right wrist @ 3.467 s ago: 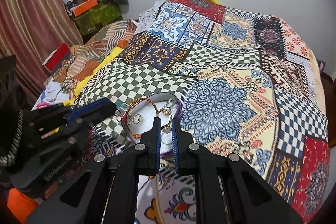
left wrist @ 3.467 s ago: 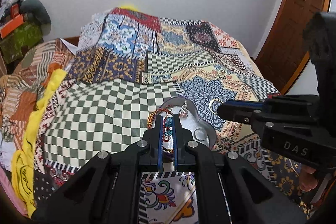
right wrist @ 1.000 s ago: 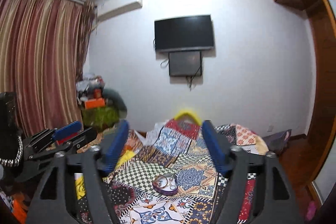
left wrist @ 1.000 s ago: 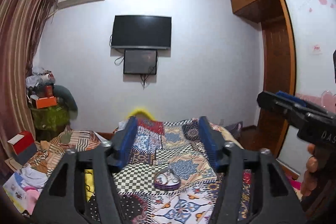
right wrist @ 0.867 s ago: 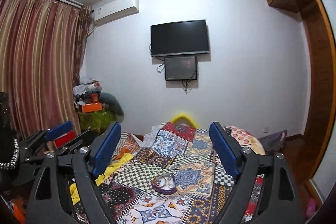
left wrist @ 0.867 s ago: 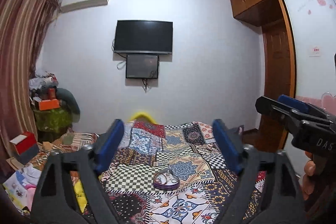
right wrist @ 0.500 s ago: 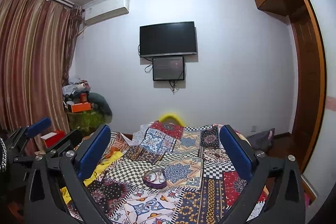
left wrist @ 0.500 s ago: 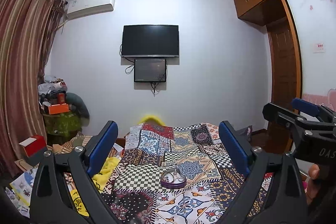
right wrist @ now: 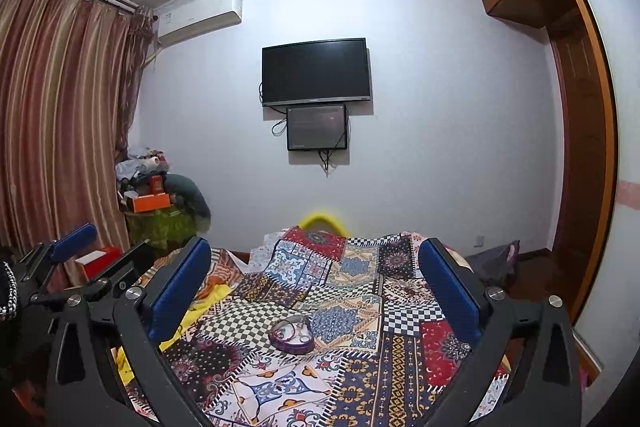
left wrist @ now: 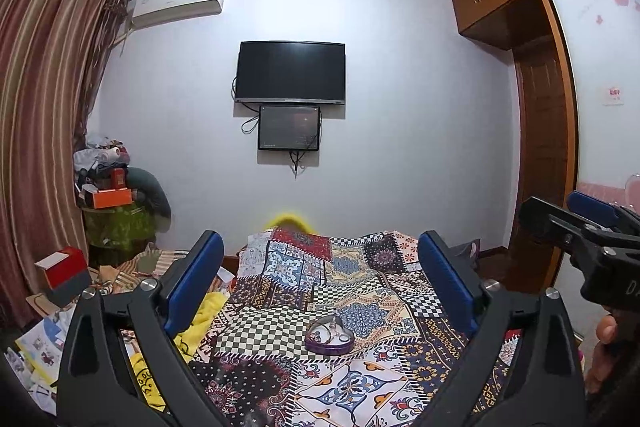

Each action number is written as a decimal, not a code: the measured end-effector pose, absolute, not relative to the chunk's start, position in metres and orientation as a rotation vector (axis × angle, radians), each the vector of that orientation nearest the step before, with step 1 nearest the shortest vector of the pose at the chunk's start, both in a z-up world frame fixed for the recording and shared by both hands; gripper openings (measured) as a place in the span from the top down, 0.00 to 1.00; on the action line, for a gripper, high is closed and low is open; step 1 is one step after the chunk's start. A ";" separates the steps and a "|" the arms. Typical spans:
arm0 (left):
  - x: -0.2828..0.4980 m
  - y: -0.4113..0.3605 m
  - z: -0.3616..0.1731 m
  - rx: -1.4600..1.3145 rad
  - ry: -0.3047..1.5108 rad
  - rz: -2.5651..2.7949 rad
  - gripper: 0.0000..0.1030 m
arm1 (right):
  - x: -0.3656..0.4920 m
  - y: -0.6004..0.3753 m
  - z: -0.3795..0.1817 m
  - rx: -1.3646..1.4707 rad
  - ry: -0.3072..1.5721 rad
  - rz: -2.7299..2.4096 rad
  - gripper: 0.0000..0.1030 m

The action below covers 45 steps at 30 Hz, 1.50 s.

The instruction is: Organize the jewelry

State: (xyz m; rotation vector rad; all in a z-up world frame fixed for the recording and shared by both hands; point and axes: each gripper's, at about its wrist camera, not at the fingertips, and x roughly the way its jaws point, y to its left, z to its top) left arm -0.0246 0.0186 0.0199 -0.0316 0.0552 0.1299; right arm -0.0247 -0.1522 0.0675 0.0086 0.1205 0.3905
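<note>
Now both grippers point nearly level across the bed, held up and back from it. The left gripper [left wrist: 320, 287] fills the bottom of the left wrist view, its two blue-padded fingers [left wrist: 194, 281] having just spread wide apart with nothing between them. The right gripper [right wrist: 314, 289] stands the same way in its own view, jaws just opened wide and empty; it also shows at the right edge of the left wrist view, with a hand [left wrist: 606, 351] beneath it. One heart-shaped purple jewelry box [left wrist: 330, 337] lies open on the patchwork bedspread [left wrist: 360, 307], low centre of frame, well apart from both grippers, with a few small pieces inside, too small to count. Two dark screens hang on the far wall: one television [left wrist: 290, 71] and one smaller screen [left wrist: 289, 127] just below it.
</note>
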 end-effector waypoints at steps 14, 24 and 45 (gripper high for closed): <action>-0.018 0.023 0.015 -0.050 0.081 0.124 0.03 | -0.025 -0.153 0.069 0.009 0.140 0.398 0.00; -0.016 0.022 0.014 -0.055 0.091 0.111 0.03 | -0.024 -0.156 0.068 0.015 0.158 0.399 0.00; -0.008 0.026 0.010 -0.062 0.121 0.089 0.03 | -0.022 -0.155 0.066 0.017 0.174 0.396 0.00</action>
